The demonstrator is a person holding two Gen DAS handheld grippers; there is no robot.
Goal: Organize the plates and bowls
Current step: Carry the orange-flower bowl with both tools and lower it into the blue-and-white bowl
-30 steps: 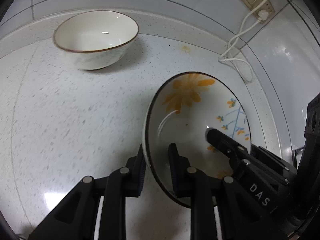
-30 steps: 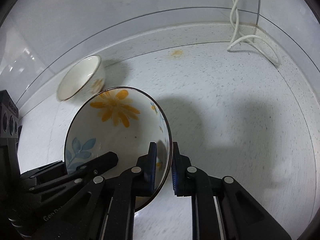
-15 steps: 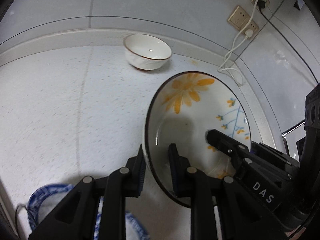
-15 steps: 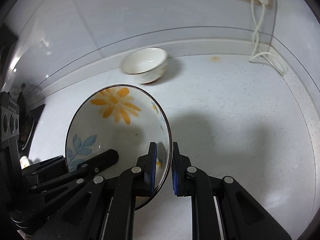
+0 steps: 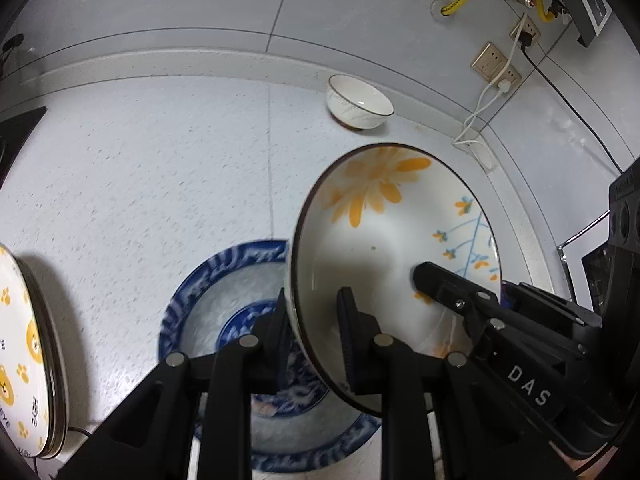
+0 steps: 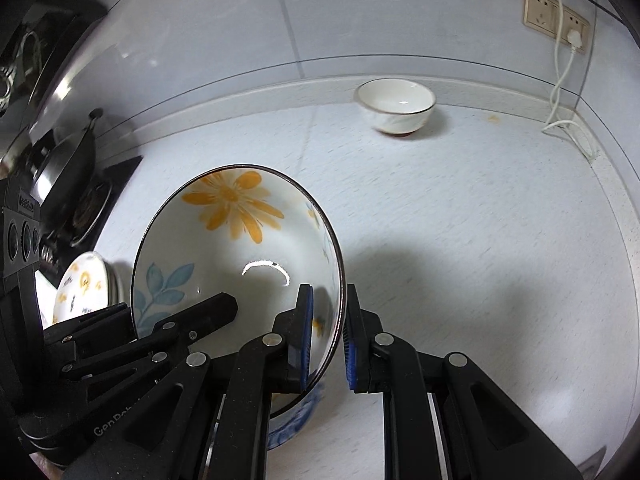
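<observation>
A flower-painted bowl (image 5: 384, 232) (image 6: 240, 248) hangs tilted in the air, gripped by both grippers at opposite sides of its rim. My left gripper (image 5: 314, 304) is shut on the bowl's left rim. My right gripper (image 6: 329, 296) is shut on the right rim. Each gripper shows in the other's view, the right gripper (image 5: 440, 280) and the left gripper (image 6: 216, 308). Below the bowl lies a blue-and-white patterned plate (image 5: 224, 304) (image 6: 296, 420) on the speckled counter (image 5: 160, 168). A small white bowl (image 5: 358, 102) (image 6: 396, 106) stands by the back wall.
A plate with yellow bears (image 5: 24, 352) (image 6: 84, 292) sits at the left. Beyond it is a stove with a dark pot (image 6: 68, 168). Wall sockets (image 5: 496, 64) with a white cable (image 6: 568, 120) fill the right corner.
Both grippers have carried the flower bowl back from the wall and upward. The small white bowl now looks farther away. The blue plate and the bear plate have come into view.
</observation>
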